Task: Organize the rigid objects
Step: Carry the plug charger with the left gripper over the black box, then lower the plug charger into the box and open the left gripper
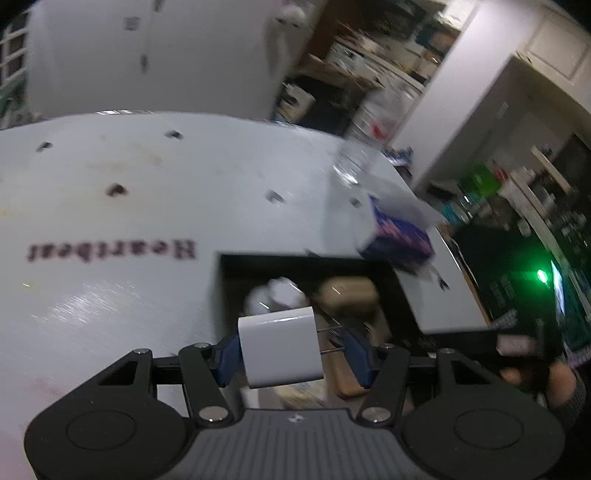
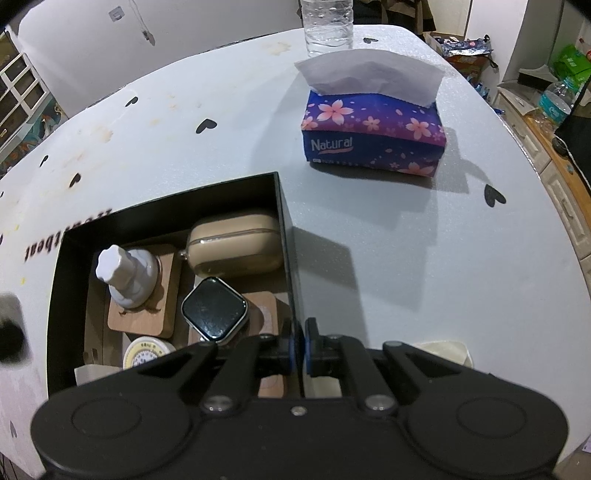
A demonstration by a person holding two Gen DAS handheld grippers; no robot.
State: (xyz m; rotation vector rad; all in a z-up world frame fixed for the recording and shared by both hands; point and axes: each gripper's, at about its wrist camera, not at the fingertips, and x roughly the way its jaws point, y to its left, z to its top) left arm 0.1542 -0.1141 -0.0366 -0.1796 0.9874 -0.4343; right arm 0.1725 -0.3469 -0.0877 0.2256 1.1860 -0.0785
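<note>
Gripping a white charger (image 1: 280,349) in our left gripper (image 1: 291,360), we pinch the black box's (image 2: 284,221) wall at six o'clock with our right gripper (image 2: 298,350) (jaws clamped).

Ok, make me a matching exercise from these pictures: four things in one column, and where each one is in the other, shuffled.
Things:
1. white charger
2. smartwatch
3. tissue pack
4. water bottle

Places:
A. on the table, outside the black box
B. between the left gripper's fingers
C. at the table's far edge, behind the tissues
D. inside the black box, near the tan case

Pairs: 1-B, 2-D, 3-A, 4-C
</note>
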